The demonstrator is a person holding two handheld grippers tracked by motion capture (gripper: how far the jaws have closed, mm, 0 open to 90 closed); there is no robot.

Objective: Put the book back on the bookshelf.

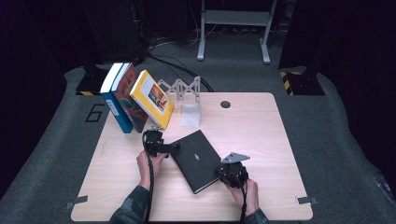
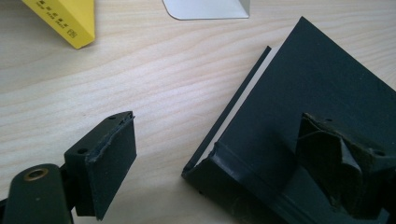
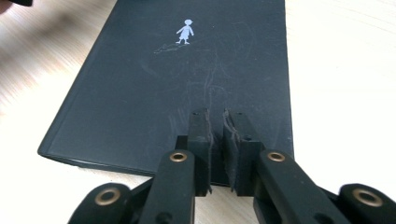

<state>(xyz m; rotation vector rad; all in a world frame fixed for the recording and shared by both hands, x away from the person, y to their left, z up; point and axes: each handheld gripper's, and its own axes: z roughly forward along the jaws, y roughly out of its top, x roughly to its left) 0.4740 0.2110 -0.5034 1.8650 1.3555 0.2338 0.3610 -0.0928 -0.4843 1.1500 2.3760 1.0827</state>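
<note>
Nearest, right gripper (image 1: pixel 223 173) at the near right corner of the black book (image 1: pixel 196 159), jaws almost together above the cover, nothing clamped between. Left gripper (image 1: pixel 173 148) at the book's left edge, jaws wide apart, 1 pad (image 2: pixel 334 170) over the cover, the other (image 2: pixel 114 161) above bare table (image 1: pixel 261 140); not pressing. Book flat on the table's middle, turned diagonally, matte black with a small white figure (image 3: pixel 185 31). Farther, 3 books (image 1: pixel 135 95) leaning in the white stand (image 1: pixel 189 100).
</note>
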